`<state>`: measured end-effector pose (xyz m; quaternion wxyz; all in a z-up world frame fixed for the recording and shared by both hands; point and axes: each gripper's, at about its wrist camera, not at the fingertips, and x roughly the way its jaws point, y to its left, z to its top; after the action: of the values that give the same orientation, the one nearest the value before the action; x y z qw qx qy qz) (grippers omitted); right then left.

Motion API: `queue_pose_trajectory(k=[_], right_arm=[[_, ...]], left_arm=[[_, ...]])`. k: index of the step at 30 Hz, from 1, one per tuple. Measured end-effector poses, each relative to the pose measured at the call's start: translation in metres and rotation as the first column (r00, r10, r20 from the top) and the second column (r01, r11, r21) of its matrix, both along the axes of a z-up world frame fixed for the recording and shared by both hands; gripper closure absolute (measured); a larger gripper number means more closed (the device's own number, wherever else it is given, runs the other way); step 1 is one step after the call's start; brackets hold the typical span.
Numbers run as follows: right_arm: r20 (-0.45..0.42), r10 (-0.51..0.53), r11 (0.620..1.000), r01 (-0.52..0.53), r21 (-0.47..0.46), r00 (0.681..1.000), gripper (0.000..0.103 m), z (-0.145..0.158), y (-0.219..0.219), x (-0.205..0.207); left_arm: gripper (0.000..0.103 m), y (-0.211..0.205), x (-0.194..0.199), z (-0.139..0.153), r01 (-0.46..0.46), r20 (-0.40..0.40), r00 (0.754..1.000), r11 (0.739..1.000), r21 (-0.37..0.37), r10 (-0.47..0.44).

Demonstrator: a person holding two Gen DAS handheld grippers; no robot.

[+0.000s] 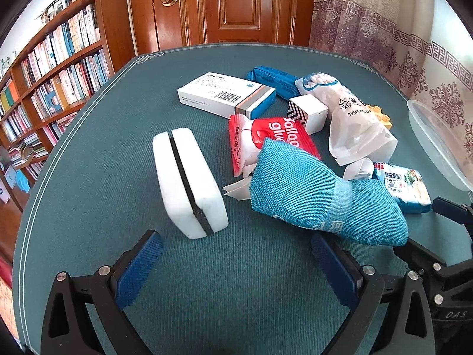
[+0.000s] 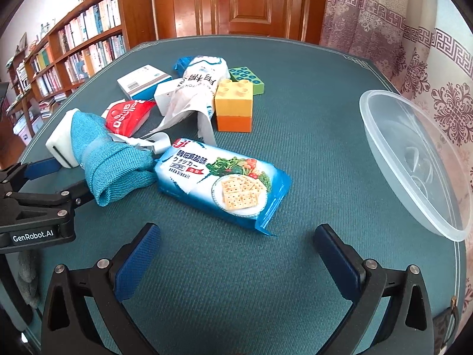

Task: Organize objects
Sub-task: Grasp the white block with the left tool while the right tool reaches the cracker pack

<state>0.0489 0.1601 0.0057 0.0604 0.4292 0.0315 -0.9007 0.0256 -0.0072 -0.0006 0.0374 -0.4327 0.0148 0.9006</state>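
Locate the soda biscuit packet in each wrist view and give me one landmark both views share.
Left wrist view: the soda biscuit packet lies at the right edge, mostly hidden behind the blue woven cloth.
Right wrist view: the packet lies at centre, in full view, just ahead of the open right tongs.
Shared landmark: the clear plastic container on the right side of the table.

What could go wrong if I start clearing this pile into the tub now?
The blue woven pouch overlaps the red balloon glue packet and crumpled paper, so lifting it may drag them. The clear plastic tub looks tilted near the table's edge and could slide off. The soda biscuit pack may crush under a hard squeeze.
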Motion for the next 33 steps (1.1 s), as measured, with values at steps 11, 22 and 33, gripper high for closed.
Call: queue_pose_trajectory(k=[11, 22, 33], right_arm=[[-0.116, 0.118, 0.993, -0.114, 0.035, 0.986, 0.000, 0.024, -0.014, -0.005], [-0.068, 0.189, 0.982, -0.191, -0.017, 0.980, 0.004, 0.013, -0.013, -0.032], [-0.010, 0.276, 0.960, -0.276, -0.048, 0.961, 0.033, 0.010, -0.016, 0.012]], left_arm=[[0.000, -0.032, 0.014, 0.007, -0.048, -0.023, 0.998, 0.996, 0.074, 0.050], [0.000, -0.040, 0.013, 0.014, -0.081, -0.049, 0.995, 0.995, 0.053, 0.083], [0.000, -0.046, 0.000, 0.024, -0.126, -0.071, 0.989, 0.990, 0.060, 0.130]])
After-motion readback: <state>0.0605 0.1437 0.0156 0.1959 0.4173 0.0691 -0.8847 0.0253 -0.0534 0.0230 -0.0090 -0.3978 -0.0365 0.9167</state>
